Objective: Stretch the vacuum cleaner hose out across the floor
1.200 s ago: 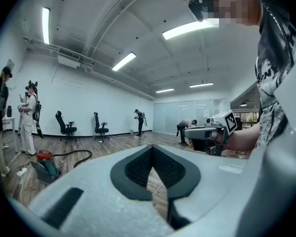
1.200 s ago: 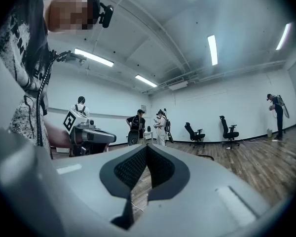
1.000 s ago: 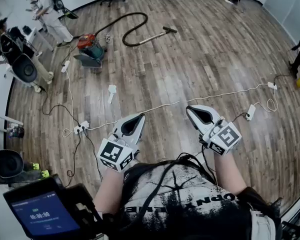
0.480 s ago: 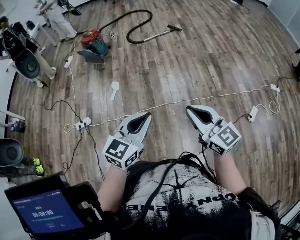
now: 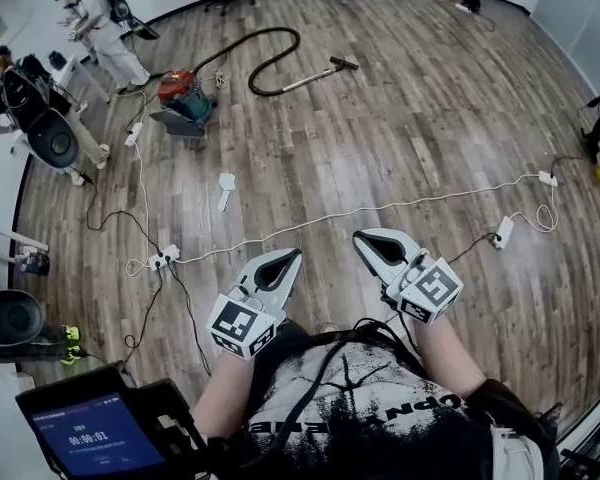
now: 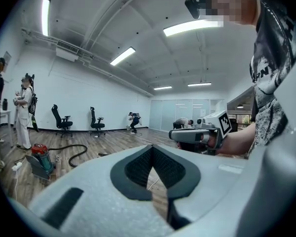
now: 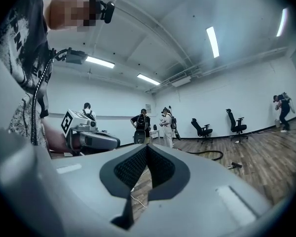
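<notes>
While the hose point(image 5: 280, 31) lies curled on the floor point(image 5: 400, 118) beside the vacuum cleaner point(image 5: 183, 90), upper left of the frame, the left gripper point(image 5: 292, 258) and right gripper point(image 5: 363, 238) are both clenched, empty and well apart from it. Stretching has not begun.

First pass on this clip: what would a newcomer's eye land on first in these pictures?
The two white grippers, the left gripper and the right gripper, stand out low in the head view, side by side, both shut and empty. Far off at the upper left sits the red vacuum cleaner, with its black hose lying in a loop on the wooden floor. A white cable crosses the floor between.
</notes>
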Motion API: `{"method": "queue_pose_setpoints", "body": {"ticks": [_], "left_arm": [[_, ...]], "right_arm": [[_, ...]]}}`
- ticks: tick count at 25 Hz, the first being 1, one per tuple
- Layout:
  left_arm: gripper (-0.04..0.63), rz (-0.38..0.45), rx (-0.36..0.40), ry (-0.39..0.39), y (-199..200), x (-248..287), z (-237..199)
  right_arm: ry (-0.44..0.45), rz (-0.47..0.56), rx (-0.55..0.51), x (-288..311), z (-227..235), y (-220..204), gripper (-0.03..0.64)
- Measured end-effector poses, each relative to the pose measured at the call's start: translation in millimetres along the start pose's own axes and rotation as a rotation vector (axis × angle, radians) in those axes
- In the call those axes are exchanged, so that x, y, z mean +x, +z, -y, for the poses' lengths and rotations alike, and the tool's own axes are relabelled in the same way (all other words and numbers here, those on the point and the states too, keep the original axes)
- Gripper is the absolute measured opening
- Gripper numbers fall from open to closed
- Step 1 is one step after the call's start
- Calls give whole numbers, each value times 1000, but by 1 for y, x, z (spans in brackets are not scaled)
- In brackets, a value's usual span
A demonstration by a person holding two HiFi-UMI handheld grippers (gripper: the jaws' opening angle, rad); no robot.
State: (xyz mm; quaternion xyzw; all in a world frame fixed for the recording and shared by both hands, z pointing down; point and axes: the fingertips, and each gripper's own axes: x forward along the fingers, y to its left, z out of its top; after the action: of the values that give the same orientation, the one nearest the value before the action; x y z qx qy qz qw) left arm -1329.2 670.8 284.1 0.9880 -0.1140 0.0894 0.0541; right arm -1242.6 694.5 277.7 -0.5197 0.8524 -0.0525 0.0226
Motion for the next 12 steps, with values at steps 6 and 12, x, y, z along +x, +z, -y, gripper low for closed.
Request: {"method": "queue_pose_setpoints", "body": {"ticks": [6,12], "left_arm": [[0,-12,-22,13,-13,0,-16],[0,-10,-42,-23,-14,25,-53]], "right_arm": [[9,-17,-39,12,3,-9,6],[-44,-43,-50,35,35,-10,6]]}}
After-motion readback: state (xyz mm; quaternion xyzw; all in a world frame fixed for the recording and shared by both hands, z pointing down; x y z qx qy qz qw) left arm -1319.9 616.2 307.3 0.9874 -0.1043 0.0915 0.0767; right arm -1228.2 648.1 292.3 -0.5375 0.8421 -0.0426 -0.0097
